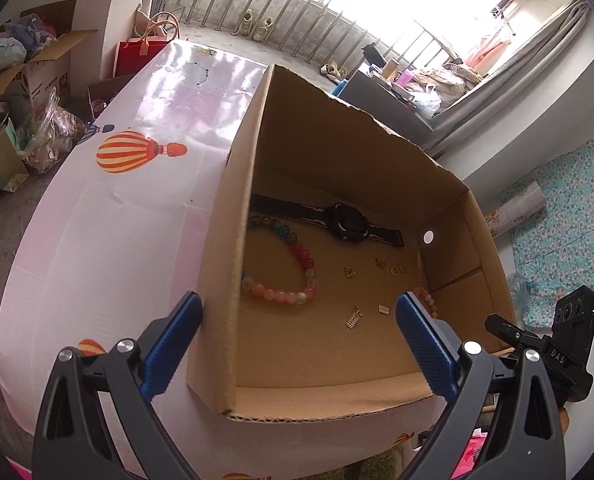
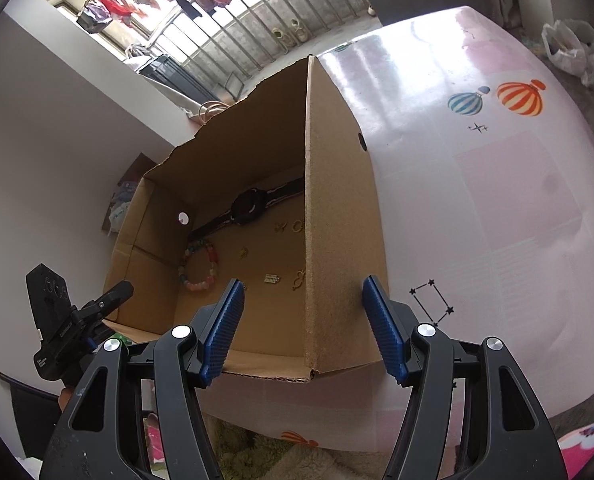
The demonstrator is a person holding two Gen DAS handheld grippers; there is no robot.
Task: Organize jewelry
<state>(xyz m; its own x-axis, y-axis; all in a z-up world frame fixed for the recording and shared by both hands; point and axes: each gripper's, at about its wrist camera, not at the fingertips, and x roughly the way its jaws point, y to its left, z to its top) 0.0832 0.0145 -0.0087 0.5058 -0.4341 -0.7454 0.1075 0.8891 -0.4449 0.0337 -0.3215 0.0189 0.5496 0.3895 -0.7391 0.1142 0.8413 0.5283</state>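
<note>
The left tool [image 1: 297, 312] stands with its blue ribbed fingers spread wide, straddling one side wall of the open brown cardboard box [image 1: 225, 248], one finger outside it and one inside, neither pressing on the card. The right tool [image 2: 303, 300] does the same at the opposite wall, jaws apart and gripping nothing.

On the box floor lies the jewelry. A black wristwatch with a dark patterned strap [image 1: 347, 222] stretches flat along the foot of the far wall, its long axis running parallel to that wall. In front of it sits a round bracelet of pink, orange and blue-green glassy beads [image 1: 293, 264], partly hidden by the wall nearest the left tool. A second beaded bracelet [image 1: 429, 302] peeks out behind that tool's inner finger. Between them are scattered small gold-coloured charms [image 1: 351, 272] and rings [image 1: 397, 270], each lying apart from the others.

The box's tall walls screen the pieces from the sides. It rests on a bench covered with glossy pink cloth printed with striped hot-air balloons [image 1: 137, 152].
</note>
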